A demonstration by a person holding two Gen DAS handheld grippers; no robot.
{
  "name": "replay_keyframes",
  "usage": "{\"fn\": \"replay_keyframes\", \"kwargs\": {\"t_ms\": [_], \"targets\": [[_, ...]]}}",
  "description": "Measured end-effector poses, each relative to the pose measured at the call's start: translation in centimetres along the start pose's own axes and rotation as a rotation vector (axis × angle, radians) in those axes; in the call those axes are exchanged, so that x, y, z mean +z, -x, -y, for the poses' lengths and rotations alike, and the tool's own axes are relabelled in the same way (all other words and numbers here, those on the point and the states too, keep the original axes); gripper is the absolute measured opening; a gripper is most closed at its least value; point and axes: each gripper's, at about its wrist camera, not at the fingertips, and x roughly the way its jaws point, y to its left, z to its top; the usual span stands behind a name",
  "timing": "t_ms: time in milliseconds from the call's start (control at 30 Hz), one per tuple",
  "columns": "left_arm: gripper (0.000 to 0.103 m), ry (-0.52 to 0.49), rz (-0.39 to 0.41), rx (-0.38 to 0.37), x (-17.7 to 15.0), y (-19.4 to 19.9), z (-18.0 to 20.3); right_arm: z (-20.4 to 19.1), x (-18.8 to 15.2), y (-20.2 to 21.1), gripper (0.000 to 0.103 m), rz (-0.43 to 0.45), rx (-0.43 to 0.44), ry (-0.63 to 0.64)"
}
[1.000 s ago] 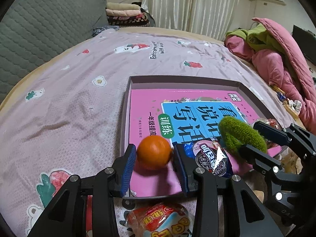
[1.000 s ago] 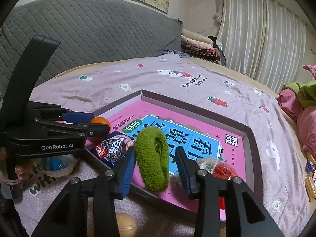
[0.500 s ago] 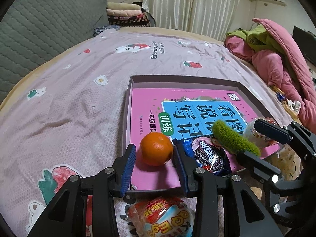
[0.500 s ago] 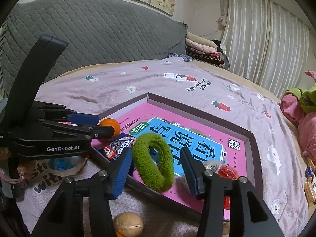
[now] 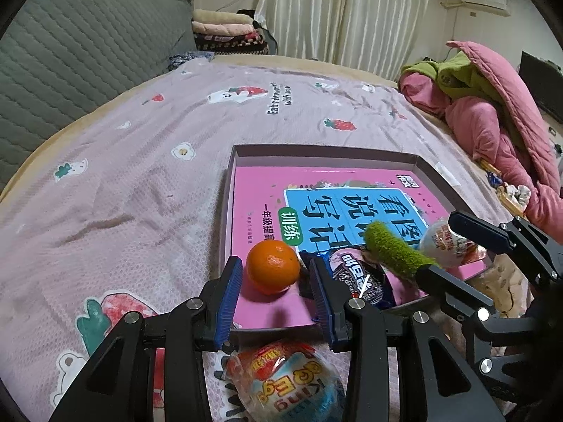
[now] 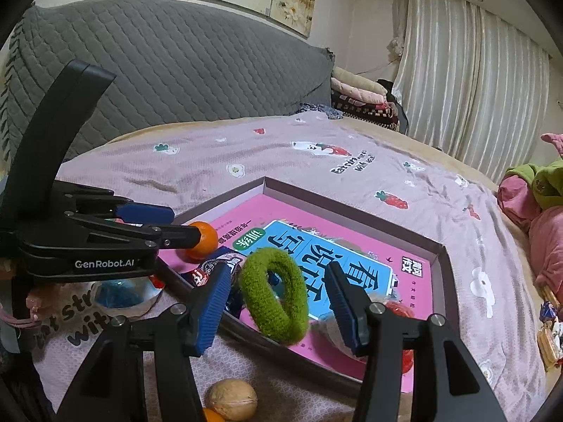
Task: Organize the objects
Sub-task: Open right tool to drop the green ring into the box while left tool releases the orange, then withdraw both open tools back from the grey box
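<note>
A shallow purple tray [image 5: 327,152] on the bed holds a pink book [image 5: 352,190]. An orange [image 5: 272,266] sits on the book's near corner, between the fingers of my open left gripper [image 5: 276,293], untouched. A dark cookie packet [image 5: 357,277] lies beside it. My right gripper [image 6: 278,304] is open around a green fuzzy hair ring [image 6: 272,295], which stands upright on the tray's near edge; the pads are apart from it. The ring also shows in the left wrist view [image 5: 396,250]. A clear candy egg [image 5: 445,244] lies at the tray's right.
A wrapped toy egg [image 5: 285,378] lies on the bed below my left gripper. A walnut [image 6: 231,399] and a bit of another orange lie below my right gripper. Pink and green bedding [image 5: 492,105] is heaped at right. A grey headboard [image 6: 158,88] stands behind.
My left gripper has drawn back from the orange, which stays on the book. My right gripper has opened wider and let go of the green ring, now standing on the tray.
</note>
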Motion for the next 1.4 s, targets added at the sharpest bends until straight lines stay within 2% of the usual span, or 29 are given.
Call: {"fn": "replay_keyframes", "kwargs": {"t_ms": [133,867,1400], "targets": [[0.042,0.0,0.006,0.004,0.1,0.4,0.2,0.1,0.1,0.3,0.06,0.007,-0.005,0.0],[0.06,-0.008,0.052,0.015,0.1,4.6,1.5,1.3,0.5,3.2,0.061,0.079,-0.037,-0.032],[0.067,-0.019,0.091,0.01,-0.3,8.2,3.3,3.5,0.2,6.7,0.062,0.142,-0.074,-0.081]]}}
